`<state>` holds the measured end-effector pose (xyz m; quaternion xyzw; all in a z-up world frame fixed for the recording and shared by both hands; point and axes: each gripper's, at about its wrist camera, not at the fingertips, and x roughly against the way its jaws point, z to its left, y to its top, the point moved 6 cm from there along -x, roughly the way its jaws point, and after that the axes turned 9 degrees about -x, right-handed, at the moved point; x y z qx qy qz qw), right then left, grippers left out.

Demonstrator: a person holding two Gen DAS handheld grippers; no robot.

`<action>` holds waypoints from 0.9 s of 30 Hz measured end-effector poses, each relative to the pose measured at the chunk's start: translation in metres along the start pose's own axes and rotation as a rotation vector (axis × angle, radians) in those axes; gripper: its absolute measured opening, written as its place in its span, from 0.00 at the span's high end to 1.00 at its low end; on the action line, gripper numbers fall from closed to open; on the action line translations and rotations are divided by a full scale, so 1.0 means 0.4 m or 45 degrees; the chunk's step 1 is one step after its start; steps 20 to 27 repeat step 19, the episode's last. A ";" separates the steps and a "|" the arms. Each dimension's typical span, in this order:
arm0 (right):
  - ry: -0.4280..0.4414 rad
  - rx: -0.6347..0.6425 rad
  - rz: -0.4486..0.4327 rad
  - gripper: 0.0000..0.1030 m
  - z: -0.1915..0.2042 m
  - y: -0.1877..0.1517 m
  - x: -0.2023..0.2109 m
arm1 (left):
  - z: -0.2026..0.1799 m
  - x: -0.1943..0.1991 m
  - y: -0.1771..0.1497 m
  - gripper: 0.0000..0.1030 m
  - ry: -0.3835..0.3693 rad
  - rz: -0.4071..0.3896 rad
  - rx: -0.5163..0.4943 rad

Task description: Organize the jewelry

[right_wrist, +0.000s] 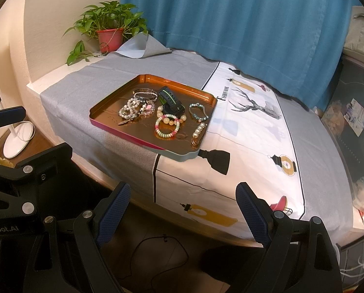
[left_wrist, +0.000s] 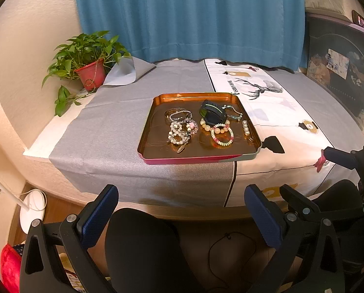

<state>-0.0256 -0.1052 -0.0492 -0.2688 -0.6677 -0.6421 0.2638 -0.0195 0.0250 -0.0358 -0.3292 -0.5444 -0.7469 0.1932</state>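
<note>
Left hand-held gripper (left_wrist: 182, 216) spread wide, nothing between its blue pads, hanging off the near edge of the surface (left_wrist: 103, 127). Right hand-held gripper (right_wrist: 182, 213) likewise spread and empty, also short of the edge. Jewelry all sits in the tray (left_wrist: 147, 131), which lies across the seam of grey cloth (left_wrist: 123, 171) and printed runner (left_wrist: 279, 112). Inside: black watch (left_wrist: 212, 114) at the back, pastel bead bracelet (left_wrist: 222, 135) in front of it (touching the amber beads (left_wrist: 204, 127)), white pearl bracelets (left_wrist: 178, 131) piled left, teal chain bracelet (right_wrist: 198, 112) and a pearl clip (right_wrist: 199, 130) by the right rim. Potted plant (left_wrist: 90, 59) back left, blue curtain (left_wrist: 189, 17) behind.
</note>
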 end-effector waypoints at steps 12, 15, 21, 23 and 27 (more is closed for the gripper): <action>-0.001 0.001 -0.001 0.14 0.000 0.001 0.002 | 0.001 -0.002 0.002 0.00 0.002 0.003 -0.003; 0.001 0.000 0.001 0.14 0.001 0.001 0.002 | 0.001 -0.002 0.000 0.00 -0.004 0.005 0.000; 0.001 -0.001 0.001 0.14 0.001 0.002 0.000 | 0.005 0.003 -0.011 0.00 -0.009 0.008 0.003; 0.001 -0.001 0.001 0.14 0.001 0.002 0.000 | 0.005 0.003 -0.011 0.00 -0.009 0.008 0.003; 0.001 -0.001 0.001 0.14 0.001 0.002 0.000 | 0.005 0.003 -0.011 0.00 -0.009 0.008 0.003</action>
